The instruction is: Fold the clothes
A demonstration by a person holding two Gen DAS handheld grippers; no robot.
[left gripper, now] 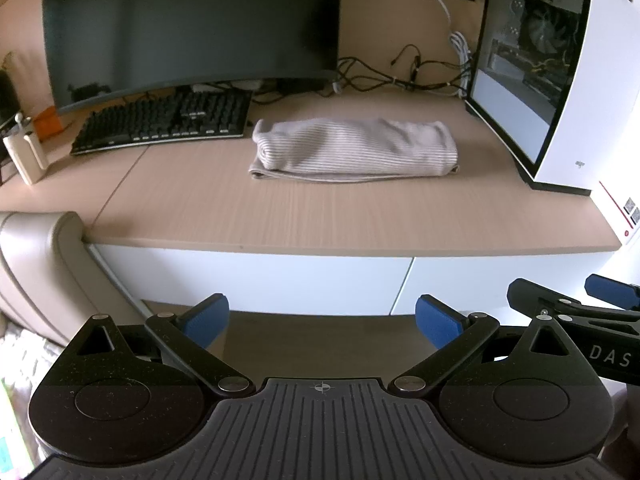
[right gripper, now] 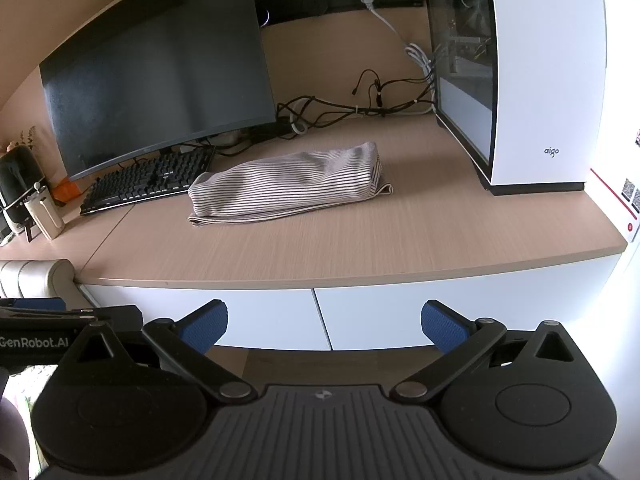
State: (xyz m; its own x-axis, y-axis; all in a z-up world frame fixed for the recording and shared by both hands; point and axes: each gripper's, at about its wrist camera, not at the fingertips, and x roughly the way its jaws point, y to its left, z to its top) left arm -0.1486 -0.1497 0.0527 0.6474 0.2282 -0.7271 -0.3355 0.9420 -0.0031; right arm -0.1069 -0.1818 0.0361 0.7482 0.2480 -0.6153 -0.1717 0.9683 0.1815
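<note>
A folded striped fabric garment (left gripper: pixel 352 150) lies on the light wood-grain desk (left gripper: pixel 320 216), near its middle. Behind and to the left of it sits a black keyboard (left gripper: pixel 164 122), under the front edge of a wide dark curved monitor (left gripper: pixel 188 28). To the right of the garment stands a white computer tower with a glass side panel (left gripper: pixel 552 72), well apart from it. A tangle of black and white cables (left gripper: pixel 404 74) lies behind the garment, between monitor and tower. The left gripper (left gripper: pixel 322 324) and the right gripper (right gripper: pixel 324 324) hang side by side before the desk's front edge, below the desktop, jaws spread wide.

Ribbed striped cloth garment (left gripper: pixel 352 150) on matt wood-grain desk (left gripper: pixel 360 216).
</note>
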